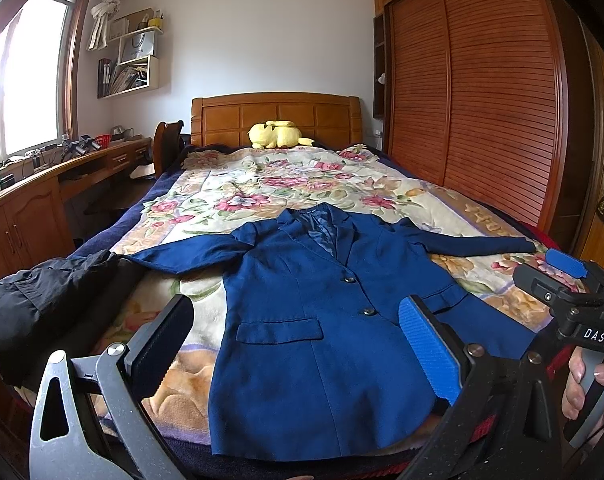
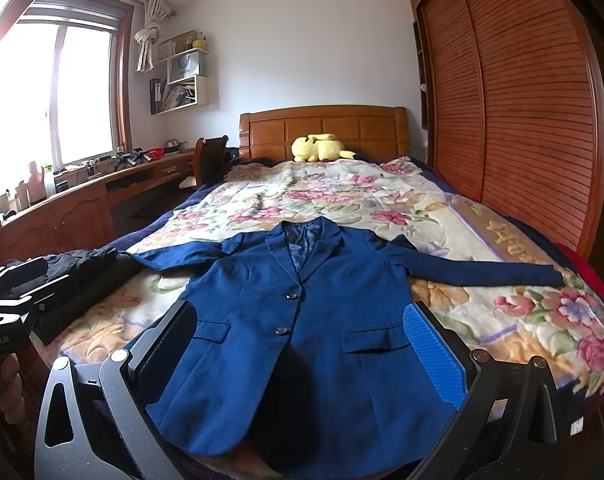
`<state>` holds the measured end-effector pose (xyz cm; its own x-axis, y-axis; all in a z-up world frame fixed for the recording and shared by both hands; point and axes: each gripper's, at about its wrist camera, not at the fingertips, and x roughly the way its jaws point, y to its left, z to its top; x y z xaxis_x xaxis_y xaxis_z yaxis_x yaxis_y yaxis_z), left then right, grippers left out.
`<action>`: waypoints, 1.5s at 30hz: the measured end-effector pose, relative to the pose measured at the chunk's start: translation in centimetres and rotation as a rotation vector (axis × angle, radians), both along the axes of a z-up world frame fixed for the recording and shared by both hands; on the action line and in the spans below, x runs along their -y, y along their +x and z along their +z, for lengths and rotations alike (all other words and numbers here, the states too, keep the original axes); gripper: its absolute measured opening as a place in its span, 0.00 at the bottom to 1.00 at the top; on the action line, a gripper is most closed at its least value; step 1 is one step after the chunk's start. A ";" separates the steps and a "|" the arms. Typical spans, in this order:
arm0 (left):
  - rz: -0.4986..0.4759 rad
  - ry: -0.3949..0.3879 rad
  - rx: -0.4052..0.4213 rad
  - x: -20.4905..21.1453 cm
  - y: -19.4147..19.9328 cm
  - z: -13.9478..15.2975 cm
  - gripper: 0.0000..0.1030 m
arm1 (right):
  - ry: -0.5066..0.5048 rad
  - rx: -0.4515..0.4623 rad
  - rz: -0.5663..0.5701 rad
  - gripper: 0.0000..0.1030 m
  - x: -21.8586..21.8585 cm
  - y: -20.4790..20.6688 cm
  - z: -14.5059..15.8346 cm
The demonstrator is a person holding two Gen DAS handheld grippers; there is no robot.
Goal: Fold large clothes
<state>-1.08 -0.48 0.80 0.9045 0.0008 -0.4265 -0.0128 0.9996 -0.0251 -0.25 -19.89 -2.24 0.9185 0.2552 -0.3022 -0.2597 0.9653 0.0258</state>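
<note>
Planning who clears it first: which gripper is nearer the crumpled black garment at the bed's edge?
Left. The left gripper hangs over the blue blazer's hem with the black garment just beside it; the right gripper sits farther across the blazer.

You see a bed with a wooden headboard, covered by a floral blanket. On the blanket a blue jacket lies flat with its front up, both sleeves spread out to the sides and the hem toward you. A black garment lies crumpled at the bed's left edge, touching the left sleeve end. A yellow plush toy rests against the headboard.
</note>
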 end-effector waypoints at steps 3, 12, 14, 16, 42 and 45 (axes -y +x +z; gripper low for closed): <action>0.000 0.000 0.001 0.0 0.0 0.0 1.00 | 0.002 -0.001 0.001 1.00 0.0 0.0 0.0; -0.001 0.001 0.001 0.0 0.0 0.0 1.00 | 0.002 0.001 0.003 1.00 0.0 0.0 0.1; -0.001 0.000 0.003 0.0 0.0 0.0 1.00 | 0.002 0.001 0.003 1.00 0.0 0.0 0.1; 0.000 0.000 0.003 0.0 -0.1 0.0 1.00 | 0.002 0.001 0.004 1.00 0.0 0.0 0.2; 0.045 -0.014 -0.108 -2.5 2.5 -4.7 1.00 | -0.024 -0.069 0.050 1.00 -1.5 3.7 -1.6; 0.057 -0.019 -0.129 -3.2 3.0 -5.8 1.00 | -0.020 -0.092 0.068 1.00 -2.0 4.9 -1.9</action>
